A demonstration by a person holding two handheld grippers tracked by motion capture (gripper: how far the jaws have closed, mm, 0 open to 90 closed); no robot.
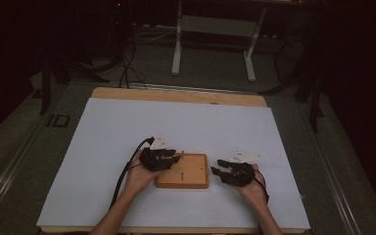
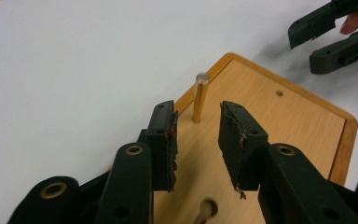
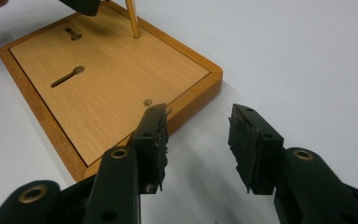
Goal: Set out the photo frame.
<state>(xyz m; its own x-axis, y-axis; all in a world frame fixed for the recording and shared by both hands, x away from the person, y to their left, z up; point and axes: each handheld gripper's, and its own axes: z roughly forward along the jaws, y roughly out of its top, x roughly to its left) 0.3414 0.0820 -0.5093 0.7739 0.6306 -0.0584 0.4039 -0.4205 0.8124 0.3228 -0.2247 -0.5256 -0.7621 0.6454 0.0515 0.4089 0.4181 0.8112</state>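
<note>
Wooden board: flat on white desk; brass peg upright
Left gripper: fingers spread, empty, peg just beyond
Right gripper: fingers spread, empty, beside board corner

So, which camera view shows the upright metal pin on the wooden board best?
The left gripper view: the pin stands close and sharp on the wooden board, just beyond the open left gripper. The right gripper view shows its lower part, cut off at the top edge. In the high view it is too small to make out clearly.
</note>
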